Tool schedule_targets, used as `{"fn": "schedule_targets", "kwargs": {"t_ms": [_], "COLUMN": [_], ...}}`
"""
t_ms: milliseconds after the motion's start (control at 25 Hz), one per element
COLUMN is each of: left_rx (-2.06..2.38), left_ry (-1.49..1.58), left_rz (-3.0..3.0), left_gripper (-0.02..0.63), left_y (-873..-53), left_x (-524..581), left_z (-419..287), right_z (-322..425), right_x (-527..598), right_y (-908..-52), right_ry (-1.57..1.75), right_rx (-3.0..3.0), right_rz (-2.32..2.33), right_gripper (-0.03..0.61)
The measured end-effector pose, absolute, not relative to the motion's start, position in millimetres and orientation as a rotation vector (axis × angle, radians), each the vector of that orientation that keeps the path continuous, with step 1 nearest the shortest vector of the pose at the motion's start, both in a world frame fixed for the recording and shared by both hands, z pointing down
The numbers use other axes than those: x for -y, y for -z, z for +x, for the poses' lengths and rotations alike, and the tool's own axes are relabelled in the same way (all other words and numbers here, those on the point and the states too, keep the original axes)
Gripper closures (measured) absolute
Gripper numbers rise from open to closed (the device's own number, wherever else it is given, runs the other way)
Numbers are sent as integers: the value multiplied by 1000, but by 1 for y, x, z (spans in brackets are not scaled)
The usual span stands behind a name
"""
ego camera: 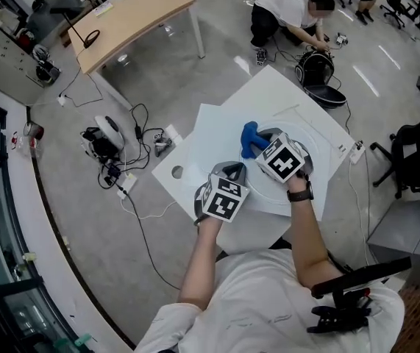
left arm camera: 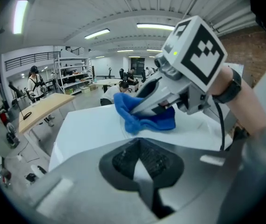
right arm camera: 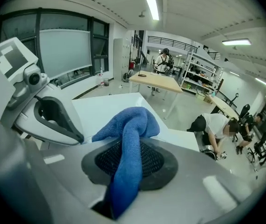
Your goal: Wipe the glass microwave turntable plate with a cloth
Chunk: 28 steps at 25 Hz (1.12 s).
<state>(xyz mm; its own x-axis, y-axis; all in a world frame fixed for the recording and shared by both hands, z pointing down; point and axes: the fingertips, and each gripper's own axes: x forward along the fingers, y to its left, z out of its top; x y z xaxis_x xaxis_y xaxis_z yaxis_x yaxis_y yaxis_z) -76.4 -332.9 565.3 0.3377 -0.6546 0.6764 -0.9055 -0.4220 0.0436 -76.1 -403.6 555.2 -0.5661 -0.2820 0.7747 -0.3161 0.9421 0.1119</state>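
**Head view:** the worktop (ego camera: 195,147) is a white square turned corner-on. The glass plate (ego camera: 266,192) lies flat between the middle and the right corner, close to the near edge. It's clear, so I only get a faint rim arc. The right claw (ego camera: 258,148) is over the plate, with the blue cloth (ego camera: 249,137) sticking out of its tips toward the far-left side of the plate. The left claw (ego camera: 235,172) is at the plate's near-left rim, just beside the right one.

**Left gripper view:** the left claw (left arm camera: 141,160) has its pads almost pressed together, with a thin white wedge between them. That could be a pinch on the rim, but the glass is too clear to confirm. Straight ahead, the right claw (left arm camera: 136,107) comes in from the right, and the cloth (left arm camera: 144,119) bunched under its tips is touching the surface.

**Right gripper view:** the right claw (right arm camera: 128,164) is pinching the cloth (right arm camera: 133,124) hard. A strip runs up between the pads and folds into a wad past the tips. The left claw (right arm camera: 53,118) is close on the left.

**What the next stroke turns on:**
- The plate is directly under the right claw and the cloth's long axis runs along the claw, so the wad leads.
- A round plate gives no preferred direction, so I'd sweep arcs away from the left claw.
- The right hand does the wiping. The left hand is nearer the rim, so my guess is it only steadies the plate.
- The risk I see is the plate sliding if that hold on the rim isn't real.
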Motion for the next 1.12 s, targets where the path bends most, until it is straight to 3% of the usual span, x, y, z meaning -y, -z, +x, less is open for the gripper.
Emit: {"fn": "schedule_targets", "kwargs": {"t_ms": [600,1120], "left_rx": [1402,1391], "left_ry": [-803,-844], "left_rz": [2184,2247], "left_gripper": [612,614], "left_y": [-567,-562], "left_x": [331,334], "left_z": [-84,-82], "right_z": [23,130], "right_x": [471,418], "right_y": [-556,-548], "right_ry": [-150,-214], "right_rx": [2096,1966], "right_rz": [834,1064], "right_gripper": [495,497]}}
